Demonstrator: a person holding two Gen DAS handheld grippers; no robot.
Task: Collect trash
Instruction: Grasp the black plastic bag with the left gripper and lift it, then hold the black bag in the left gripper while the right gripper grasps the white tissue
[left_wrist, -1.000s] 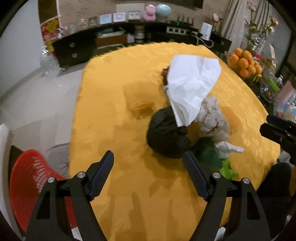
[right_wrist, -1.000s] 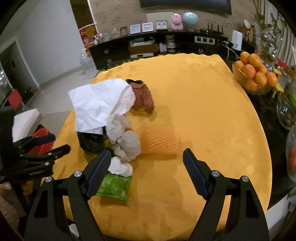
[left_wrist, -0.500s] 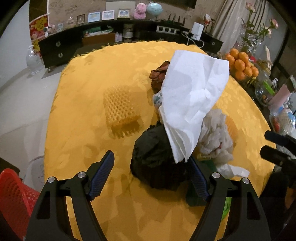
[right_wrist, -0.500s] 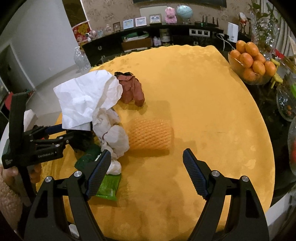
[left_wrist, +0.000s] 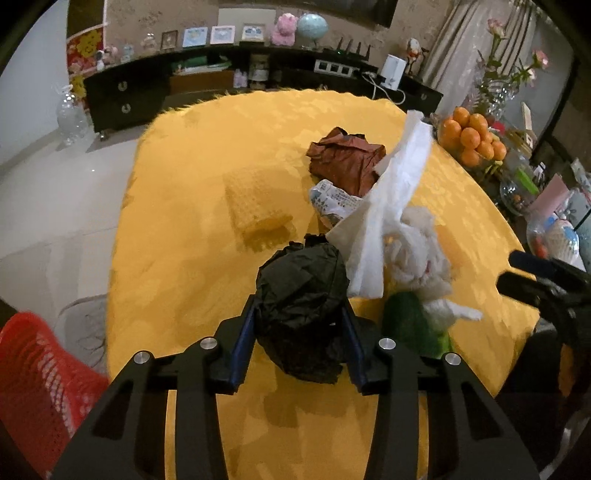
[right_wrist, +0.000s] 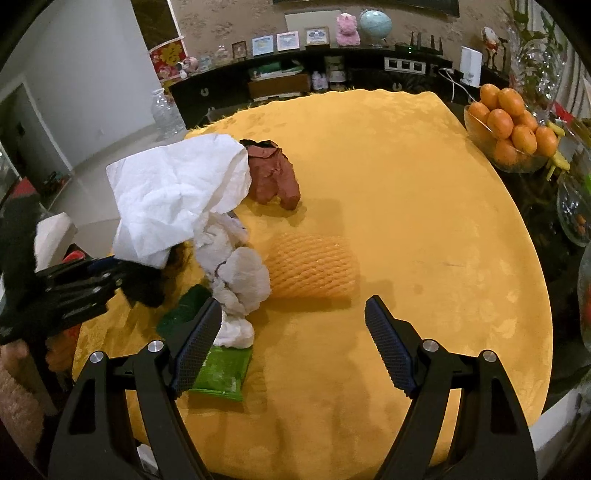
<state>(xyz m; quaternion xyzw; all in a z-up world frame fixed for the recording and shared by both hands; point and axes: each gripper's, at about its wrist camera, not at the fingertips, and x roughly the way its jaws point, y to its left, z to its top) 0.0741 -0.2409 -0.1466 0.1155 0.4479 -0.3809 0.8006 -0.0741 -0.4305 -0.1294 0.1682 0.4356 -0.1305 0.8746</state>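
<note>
A crumpled black bag (left_wrist: 299, 280) lies near the front of the yellow tablecloth (left_wrist: 192, 221). My left gripper (left_wrist: 299, 307) has its jaws closing on it, and both pads touch its sides. A white paper sheet (left_wrist: 391, 206) leans over the bag, next to crumpled tissue (left_wrist: 417, 251), a green packet (left_wrist: 410, 321), a printed wrapper (left_wrist: 332, 199), a brown wrapper (left_wrist: 347, 158) and a yellow foam net (left_wrist: 258, 206). My right gripper (right_wrist: 293, 306) hangs open with nothing between its fingers, just in front of the foam net (right_wrist: 310, 271) and beside the tissue (right_wrist: 240, 280).
A bowl of oranges (right_wrist: 509, 129) and glass vases stand at the table's right edge. A red basket (left_wrist: 37, 369) sits on the floor at the left. A dark sideboard (left_wrist: 125, 99) with small ornaments runs behind the table.
My left gripper came forward over the black bag and its jaws narrowed around it. The white paper now stands more on edge. The right gripper has stayed open and about where it was.
</note>
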